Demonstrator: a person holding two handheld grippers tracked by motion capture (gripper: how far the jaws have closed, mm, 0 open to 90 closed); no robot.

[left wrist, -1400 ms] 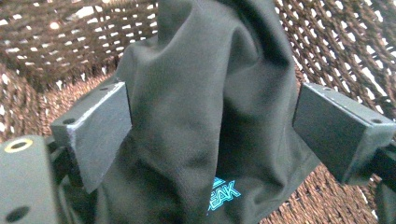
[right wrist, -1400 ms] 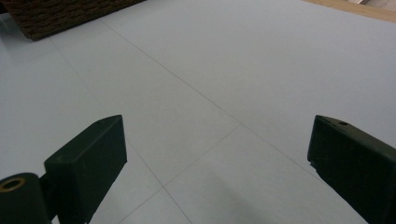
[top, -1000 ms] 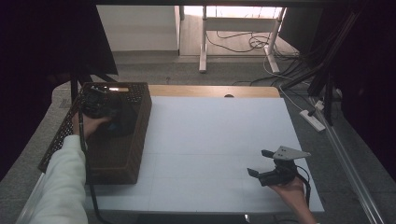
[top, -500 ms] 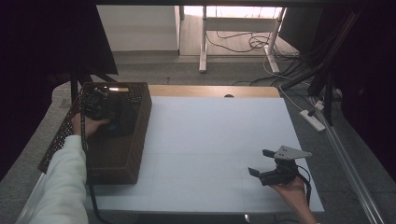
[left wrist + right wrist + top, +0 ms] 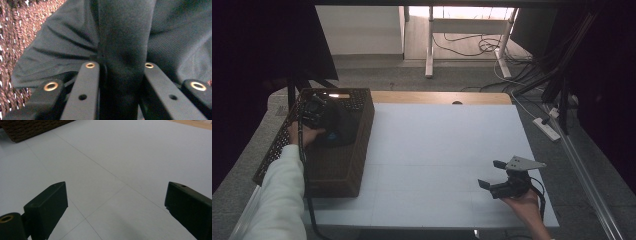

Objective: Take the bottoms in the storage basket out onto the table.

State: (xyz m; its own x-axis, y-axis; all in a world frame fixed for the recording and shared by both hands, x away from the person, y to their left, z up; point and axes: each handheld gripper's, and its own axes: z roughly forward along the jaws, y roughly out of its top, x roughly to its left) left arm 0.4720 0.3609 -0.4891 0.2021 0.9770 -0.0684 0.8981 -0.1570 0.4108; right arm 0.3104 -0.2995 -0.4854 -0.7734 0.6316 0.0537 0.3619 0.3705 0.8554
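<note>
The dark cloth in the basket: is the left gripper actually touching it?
Touching. The left gripper view shows the left gripper pinching a fold of dark cloth between its jaws.

No text, label, brand, number or sign can be read anywhere: none on the dark cloth (image 5: 125, 37), none on the woven basket (image 5: 337, 165), and none on the white counter (image 5: 442, 150), which carries faint grid lines.

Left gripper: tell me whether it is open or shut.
Shut on the dark cloth: the left gripper pinches a fold of it between its jaws, inside the wicker basket.
</note>
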